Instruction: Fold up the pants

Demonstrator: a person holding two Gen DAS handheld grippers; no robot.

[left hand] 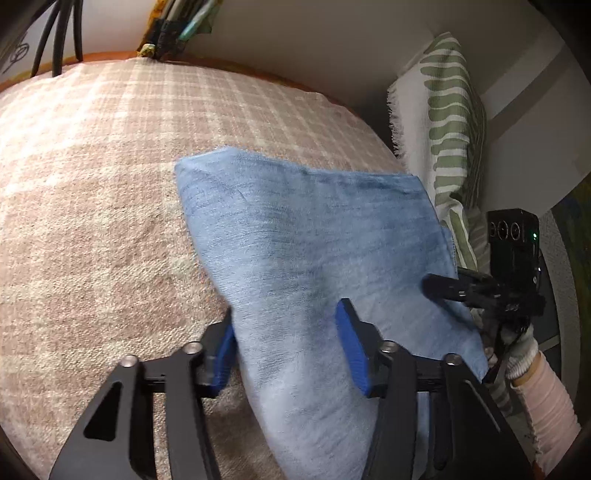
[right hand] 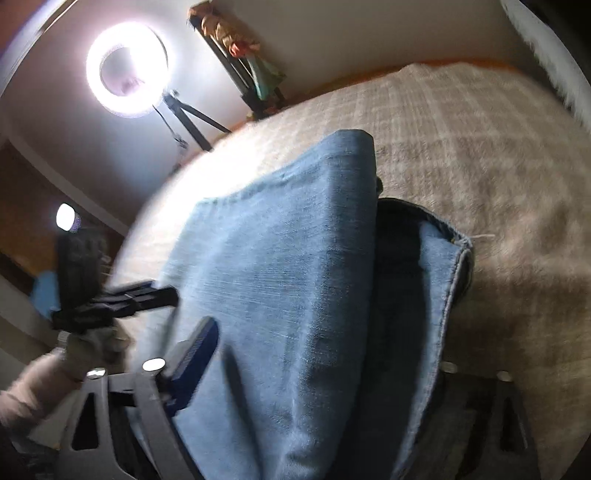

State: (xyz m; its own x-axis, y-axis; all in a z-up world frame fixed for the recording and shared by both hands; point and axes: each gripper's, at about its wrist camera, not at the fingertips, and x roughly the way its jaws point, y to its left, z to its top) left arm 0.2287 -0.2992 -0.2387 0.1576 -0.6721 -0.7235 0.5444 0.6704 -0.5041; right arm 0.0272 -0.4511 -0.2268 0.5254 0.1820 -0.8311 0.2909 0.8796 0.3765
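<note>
Light blue denim pants (left hand: 303, 229) lie folded on a pink plaid blanket (left hand: 110, 184). My left gripper (left hand: 288, 349) straddles the near end of the fold. Its left blue pad (left hand: 225, 354) sits at the fabric's edge and its right pad (left hand: 351, 343) on top; the cloth between them looks smooth, not pinched. In the right wrist view the pants (right hand: 280, 266) rise in a ridge between the fingers of my right gripper (right hand: 325, 350). One blue pad (right hand: 195, 354) shows at the cloth's left side. The waistband (right hand: 458, 258) hides the other finger. The right gripper (left hand: 447, 282) reaches the pants' right edge.
A green-striped white cloth (left hand: 450, 122) stands at the blanket's right side. Black cables (left hand: 59, 33) hang at the far left. A lit ring light (right hand: 127, 70) on a tripod stands beyond the bed. A gloved hand and pale sleeve (left hand: 546, 402) hold the right gripper.
</note>
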